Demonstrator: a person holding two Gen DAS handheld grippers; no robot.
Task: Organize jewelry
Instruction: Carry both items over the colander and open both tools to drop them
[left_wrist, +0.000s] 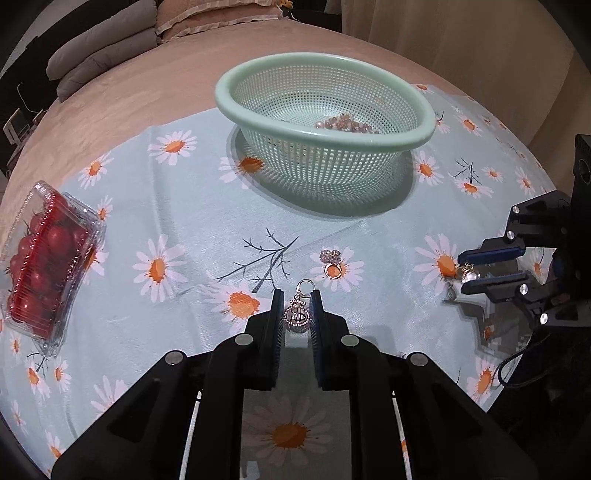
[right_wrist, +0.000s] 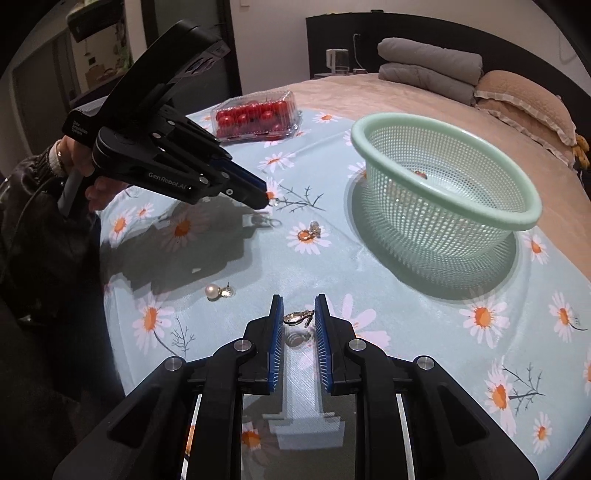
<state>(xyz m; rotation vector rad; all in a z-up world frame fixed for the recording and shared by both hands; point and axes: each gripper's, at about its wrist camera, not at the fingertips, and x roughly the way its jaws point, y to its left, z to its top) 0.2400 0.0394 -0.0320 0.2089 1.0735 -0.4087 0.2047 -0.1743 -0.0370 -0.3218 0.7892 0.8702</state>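
My left claw (left_wrist: 296, 314) grips a dollar-sign pendant (left_wrist: 296, 316) above the daisy cloth (left_wrist: 184, 206). My right claw (right_wrist: 299, 319) pinches a gold clasp earring (right_wrist: 297, 317). A ring (left_wrist: 333, 270) lies near the green basket (left_wrist: 424, 133).

In the right wrist view, the left gripper (right_wrist: 266, 199) at about ten o'clock carries white lettering "GenRobot.AI" along its black side. Small white print sits higher on its body, too small to read. A dollar sign is worked into the round charm (left_wrist: 296, 316) between its fingers.
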